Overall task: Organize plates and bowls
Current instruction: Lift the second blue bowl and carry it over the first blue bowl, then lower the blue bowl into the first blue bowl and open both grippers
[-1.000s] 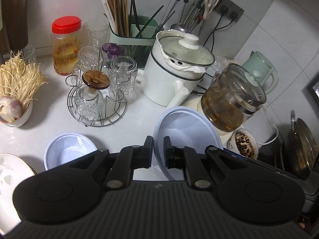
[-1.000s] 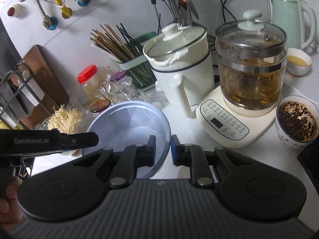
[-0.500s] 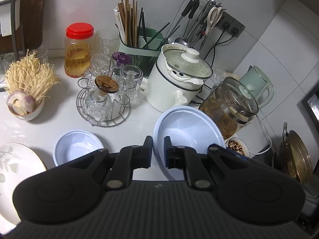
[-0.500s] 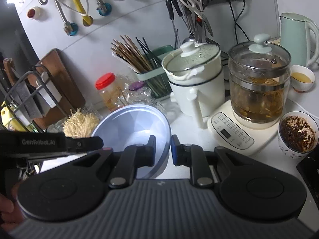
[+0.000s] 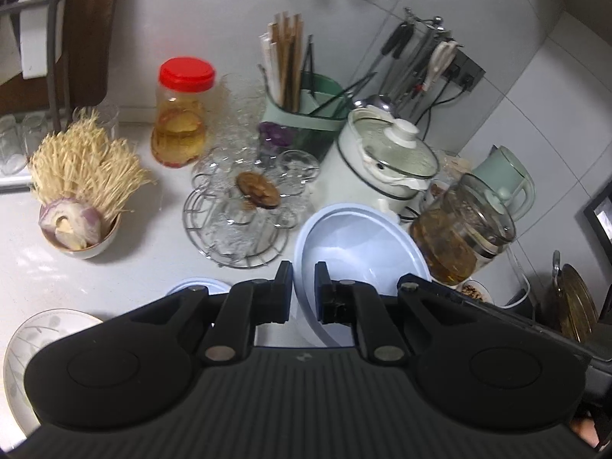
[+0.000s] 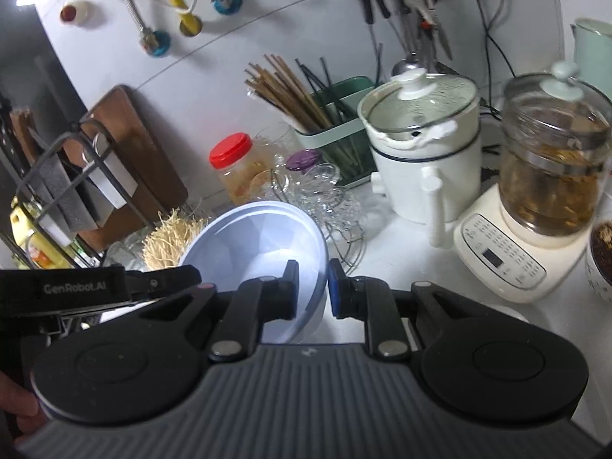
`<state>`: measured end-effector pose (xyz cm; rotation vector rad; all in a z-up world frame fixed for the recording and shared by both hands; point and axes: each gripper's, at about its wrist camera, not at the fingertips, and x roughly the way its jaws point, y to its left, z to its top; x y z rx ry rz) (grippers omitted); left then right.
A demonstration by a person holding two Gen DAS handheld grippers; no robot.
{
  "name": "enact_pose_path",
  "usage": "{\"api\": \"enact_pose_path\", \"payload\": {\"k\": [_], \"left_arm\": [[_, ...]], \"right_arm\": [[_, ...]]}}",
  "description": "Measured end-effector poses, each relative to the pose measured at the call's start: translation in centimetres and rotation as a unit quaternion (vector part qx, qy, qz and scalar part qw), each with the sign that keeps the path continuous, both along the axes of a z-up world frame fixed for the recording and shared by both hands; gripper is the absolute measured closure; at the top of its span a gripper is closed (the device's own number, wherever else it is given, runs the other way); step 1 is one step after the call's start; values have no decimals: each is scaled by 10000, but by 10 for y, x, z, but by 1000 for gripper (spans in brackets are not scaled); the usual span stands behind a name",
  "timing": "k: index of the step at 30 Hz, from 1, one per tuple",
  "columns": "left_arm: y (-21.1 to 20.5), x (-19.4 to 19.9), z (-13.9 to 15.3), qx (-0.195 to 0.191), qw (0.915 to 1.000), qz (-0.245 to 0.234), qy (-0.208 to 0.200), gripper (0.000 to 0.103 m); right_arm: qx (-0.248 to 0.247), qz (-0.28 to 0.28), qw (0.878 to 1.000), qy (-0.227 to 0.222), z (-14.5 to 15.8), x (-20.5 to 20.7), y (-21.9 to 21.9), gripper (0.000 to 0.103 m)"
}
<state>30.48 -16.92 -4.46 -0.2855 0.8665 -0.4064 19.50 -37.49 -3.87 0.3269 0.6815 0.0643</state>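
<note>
Both grippers hold one large pale blue bowl (image 5: 359, 244) above the counter. My left gripper (image 5: 304, 287) is shut on its left rim. My right gripper (image 6: 313, 287) is shut on its right rim, and the bowl (image 6: 260, 237) shows in the right wrist view too. The left gripper's body (image 6: 95, 290) appears at the left of the right wrist view. A smaller pale blue bowl (image 5: 191, 287) sits on the counter, mostly hidden by my left gripper. A white plate with a leaf pattern (image 5: 34, 340) lies at the lower left.
A wire rack of glasses (image 5: 244, 214), a red-lidded jar (image 5: 183, 114), a bowl of enoki mushrooms and onion (image 5: 80, 199), a chopstick holder (image 5: 306, 114), a white cooker (image 5: 382, 168), a glass tea kettle (image 5: 463, 229) and a green kettle (image 5: 505, 179) crowd the counter.
Both grippers have risen with the large bowl; the counter objects look farther below. The small bowl has slid under my left gripper's body in view.
</note>
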Motion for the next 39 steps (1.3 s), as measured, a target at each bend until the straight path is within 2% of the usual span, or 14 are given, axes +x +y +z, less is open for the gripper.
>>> {"api": "enact_pose_path", "payload": {"k": [6,12,16,22,27,31,33,36,37,39], "left_arm": [[31,20,-30,6,9995,116,278,91],[59,37,-67,-23,9980,128,616,91],[69,41,-88,126,9969,147,759,91],[81,45,-113,4,9949,230,982,91],[81,49,-120,60,9946,245,1003,91],[79,51,-121,173,9944,231,1017,90],[78,54,-120,283,9937,125,1082,78],[76,54,-110,458,9936,121,1026,74],[75,53,-104,478,9943,78,950,74],[72,51,-92,510,9953,58,822,73]], "right_arm": [[-226,179,9992,260,-18,28,30,84],[-136,270,9971,705,-55,50,49,84],[-141,377,9946,962,-73,61,61,84],[-97,390,9915,1238,-96,66,68,84],[-233,505,9896,1329,-106,68,74,82],[-63,491,9895,1361,-109,69,70,82],[-8,444,9889,1418,-110,70,69,82],[-47,386,9891,1423,-103,68,68,73],[-66,397,9897,1371,-100,66,67,66],[-91,385,9909,1290,-92,63,65,64]]}}
